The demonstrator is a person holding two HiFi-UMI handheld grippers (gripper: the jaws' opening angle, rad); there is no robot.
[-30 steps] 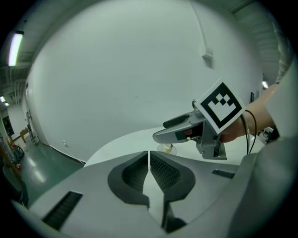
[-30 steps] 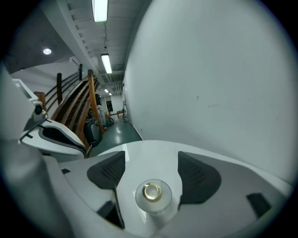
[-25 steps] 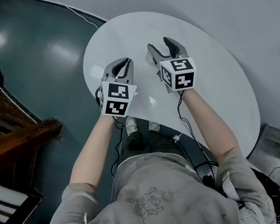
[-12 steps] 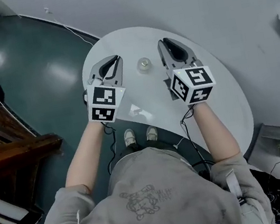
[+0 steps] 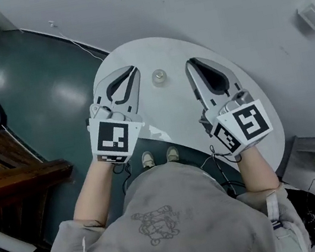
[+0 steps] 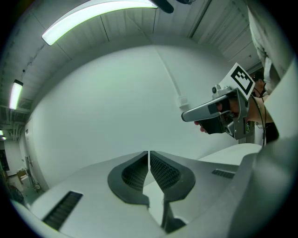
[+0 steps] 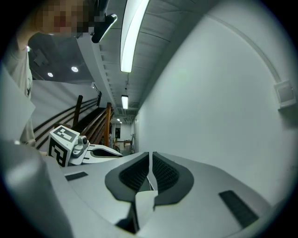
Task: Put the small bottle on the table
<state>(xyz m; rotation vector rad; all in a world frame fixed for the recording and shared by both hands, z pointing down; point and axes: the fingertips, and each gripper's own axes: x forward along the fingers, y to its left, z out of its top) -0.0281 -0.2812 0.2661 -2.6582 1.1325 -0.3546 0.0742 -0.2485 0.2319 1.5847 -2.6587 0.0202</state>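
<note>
The only print here is on my marker cubes, the left one and the right one: blocky black-and-white square patterns, no letters I can read.

The small bottle looks clear and glassy, round in outline from above. It stands upright on the table with its top pointing up at me, so its long axis runs vertical. It sits toward the far side of the table, between my two grippers and touching neither.

The table is a smooth, glossy white top with a rounded edge. The floor on the left is dark teal and shiny, and brown wooden steps show at the far left.

My left gripper is pale grey moulded plastic with dark ribbed pads. Its jaws are drawn together with only a hairline slit between them, and they hold nothing.

My right gripper has the same build. Its jaws are closing the last bit, the pads all but meeting, with nothing caught between them. It hangs above the table just to the right of the bottle, and the left gripper hangs just to the bottle's left.
</note>
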